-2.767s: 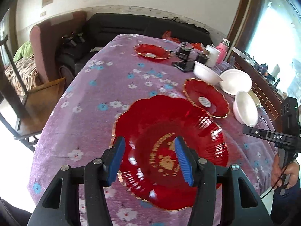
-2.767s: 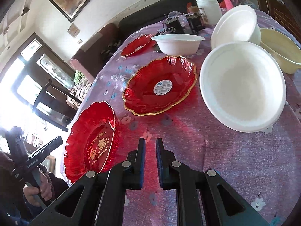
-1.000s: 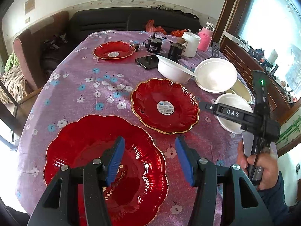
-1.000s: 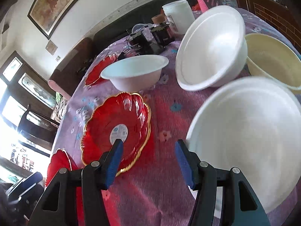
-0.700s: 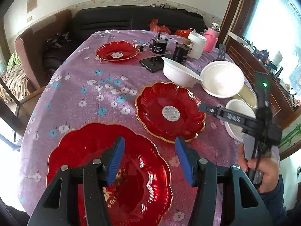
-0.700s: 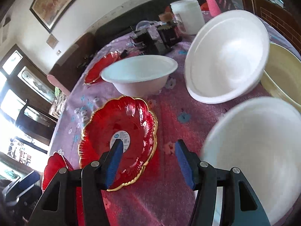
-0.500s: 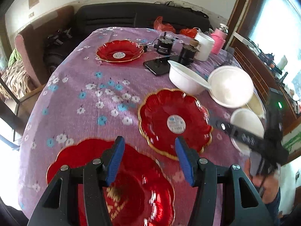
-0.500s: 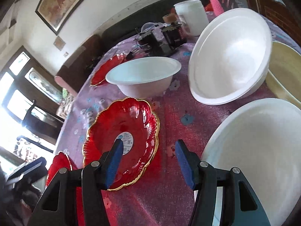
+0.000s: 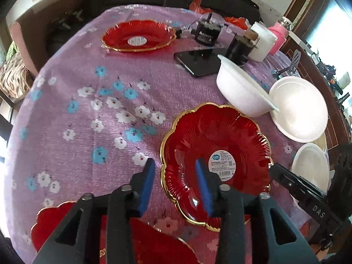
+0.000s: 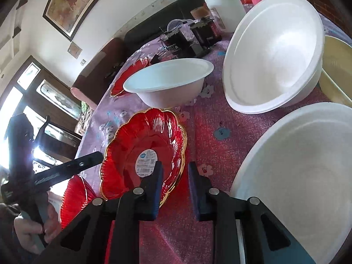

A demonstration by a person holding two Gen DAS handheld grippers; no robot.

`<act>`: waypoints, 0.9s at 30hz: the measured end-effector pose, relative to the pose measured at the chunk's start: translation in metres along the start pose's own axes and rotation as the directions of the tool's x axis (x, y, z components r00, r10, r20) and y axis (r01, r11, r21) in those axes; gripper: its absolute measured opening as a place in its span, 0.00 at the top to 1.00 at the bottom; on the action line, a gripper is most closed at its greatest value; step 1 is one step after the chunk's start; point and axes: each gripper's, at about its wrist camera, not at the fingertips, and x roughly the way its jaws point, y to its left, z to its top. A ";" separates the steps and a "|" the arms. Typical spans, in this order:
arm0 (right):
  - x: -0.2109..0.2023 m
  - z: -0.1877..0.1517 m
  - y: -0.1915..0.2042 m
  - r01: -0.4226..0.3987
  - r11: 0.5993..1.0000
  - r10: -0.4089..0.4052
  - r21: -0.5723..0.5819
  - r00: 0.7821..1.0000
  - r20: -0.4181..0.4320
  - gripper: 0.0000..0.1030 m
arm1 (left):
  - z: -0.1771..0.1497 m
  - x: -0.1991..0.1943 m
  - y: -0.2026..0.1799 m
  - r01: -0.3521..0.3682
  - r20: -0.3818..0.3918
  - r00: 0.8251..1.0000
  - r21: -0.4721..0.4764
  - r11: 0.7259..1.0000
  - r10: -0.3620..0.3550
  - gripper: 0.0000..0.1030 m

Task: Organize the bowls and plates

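Observation:
A red gold-rimmed plate (image 9: 217,162) with a round sticker lies on the purple flowered cloth; it also shows in the right wrist view (image 10: 145,158). My left gripper (image 9: 175,184) is open, its jaws either side of this plate's left rim. My right gripper (image 10: 173,183) is open, its jaws narrowly apart astride the plate's right rim. A bigger red plate (image 9: 143,239) lies nearest me. A third red plate (image 9: 138,36) sits far back. White bowls (image 9: 239,92) (image 9: 299,107) (image 9: 310,167) stand at the right.
A black phone (image 9: 199,62), two dark jars (image 9: 206,30), a white tub (image 9: 263,40) and a pink bottle (image 9: 279,40) crowd the table's far right. A cream bowl (image 10: 336,66) sits behind the white ones. A sofa and an armchair stand beyond the table.
My left gripper has moved forward off the big red plate to the stickered plate's left rim. My right gripper has narrowed and come to that plate's right rim.

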 end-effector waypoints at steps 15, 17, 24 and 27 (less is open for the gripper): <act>0.006 -0.001 0.001 0.033 0.999 -0.033 -0.029 0.999 0.007 0.89 | 0.009 0.027 0.004 -0.019 -0.032 0.999 0.000 1.000 0.019 0.85; 0.006 -0.001 0.002 0.033 0.999 -0.033 -0.035 0.999 0.011 0.89 | 0.009 0.028 0.006 -0.021 -0.029 0.999 -0.003 1.000 0.021 0.86; 0.006 -0.003 0.003 0.038 0.998 -0.038 -0.041 0.999 0.017 0.89 | 0.005 0.025 0.003 -0.034 -0.011 0.999 0.009 0.999 0.034 0.86; 0.003 -0.002 0.004 0.041 0.998 -0.040 -0.043 0.999 0.026 0.89 | 0.003 0.025 0.002 -0.031 -0.011 0.999 0.009 0.999 0.031 0.86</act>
